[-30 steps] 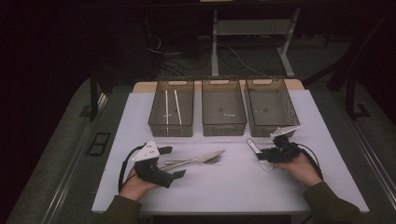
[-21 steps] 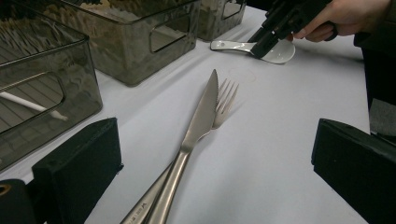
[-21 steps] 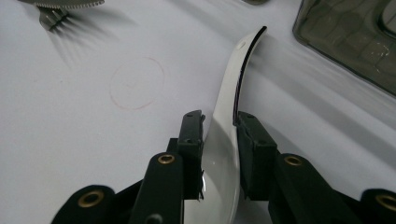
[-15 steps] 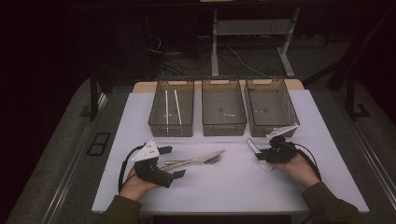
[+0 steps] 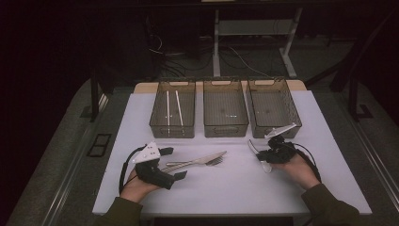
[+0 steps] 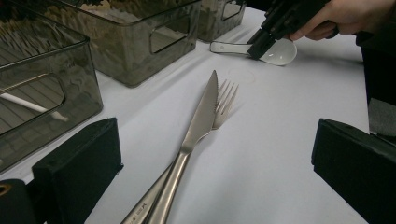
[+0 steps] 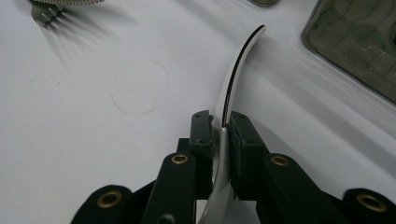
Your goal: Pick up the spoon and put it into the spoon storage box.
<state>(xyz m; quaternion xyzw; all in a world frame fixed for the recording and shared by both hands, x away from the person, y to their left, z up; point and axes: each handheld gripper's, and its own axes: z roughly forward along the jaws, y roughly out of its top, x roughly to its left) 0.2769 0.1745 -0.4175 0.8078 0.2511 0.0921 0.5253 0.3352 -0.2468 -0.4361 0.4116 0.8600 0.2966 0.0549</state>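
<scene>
While pinched edge-up | spoon (image 7: pixel 233 79) handle points away from right gripper (image 7: pixel 223 128)

The far side is blocked by three bins (image 5: pixel 225 110); bare table (image 5: pixel 235 183) is left between knife (image 5: pixel 197 161) and spoon (image 5: pixel 256 150).

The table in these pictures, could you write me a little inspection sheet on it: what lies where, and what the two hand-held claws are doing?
Surface: white table, with a faint red circle drawn on it.
Job's things: white spoon on edge between the right gripper's pads; knife lying over a fork at mid-table.
Clutter: three dark clear bins in a row at the back; two white sticks in the left one.
Grippers: right gripper has just been closing and is shut on the spoon; left gripper open, jaws either side of the knife handle.
Cables: a black one loops from each gripper.
Surroundings: dark floor, desk legs and wires behind.
</scene>
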